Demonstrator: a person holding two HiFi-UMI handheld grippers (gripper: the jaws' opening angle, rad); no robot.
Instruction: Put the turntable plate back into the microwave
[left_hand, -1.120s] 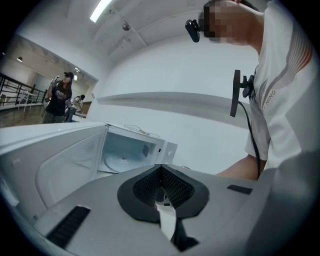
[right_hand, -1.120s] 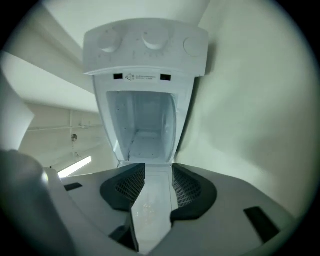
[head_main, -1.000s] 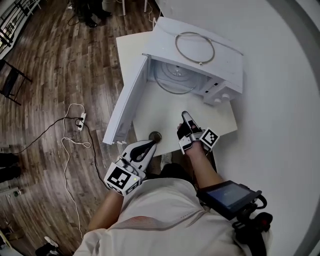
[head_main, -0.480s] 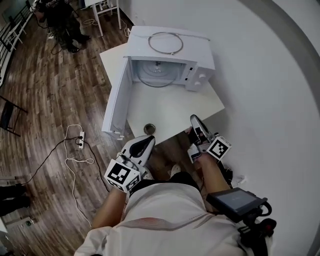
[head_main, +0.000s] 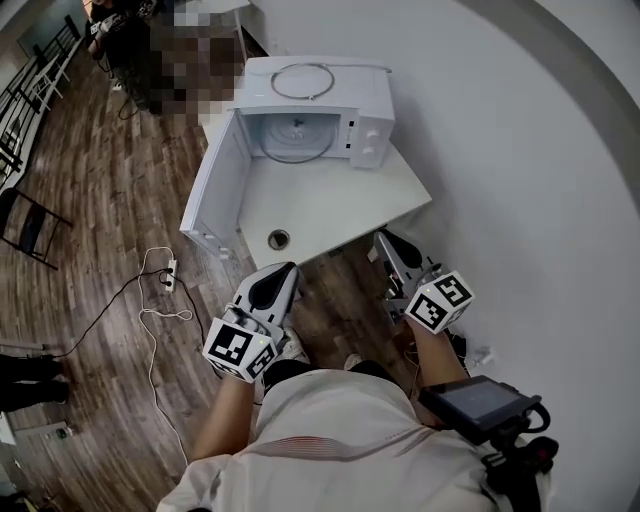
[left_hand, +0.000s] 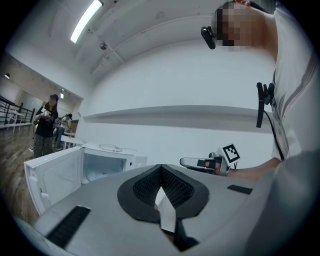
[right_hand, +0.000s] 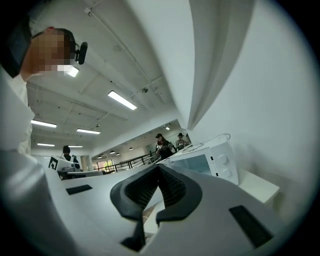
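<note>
The glass plate (head_main: 290, 143) lies flat inside the open microwave (head_main: 315, 105), across the table (head_main: 335, 205) and well ahead of both grippers. The left gripper (head_main: 283, 270) and right gripper (head_main: 384, 240) are clamped together, holding nothing; the left lines up straighter.

a white shirt (head_main: 330, 430), black screen (head_main: 472, 396), white left gripper (head_main: 284, 270) and right gripper (head_main: 386, 240) with marker cubes (head_main: 238, 350).

This looks like a large open hall used as a lab or test room, not a home. The floor (head_main: 100, 200) is of wood planks, the walls are plain white, and the high ceiling carries strip lights (right_hand: 121, 100). A small white counter (head_main: 330, 210) bears a microwave (head_main: 350, 100). A power strip (head_main: 167, 271) with loose cables lies on the floor, black railings (right_hand: 126, 162) run along one side, and other people (right_hand: 162, 145) stand far back.
</note>
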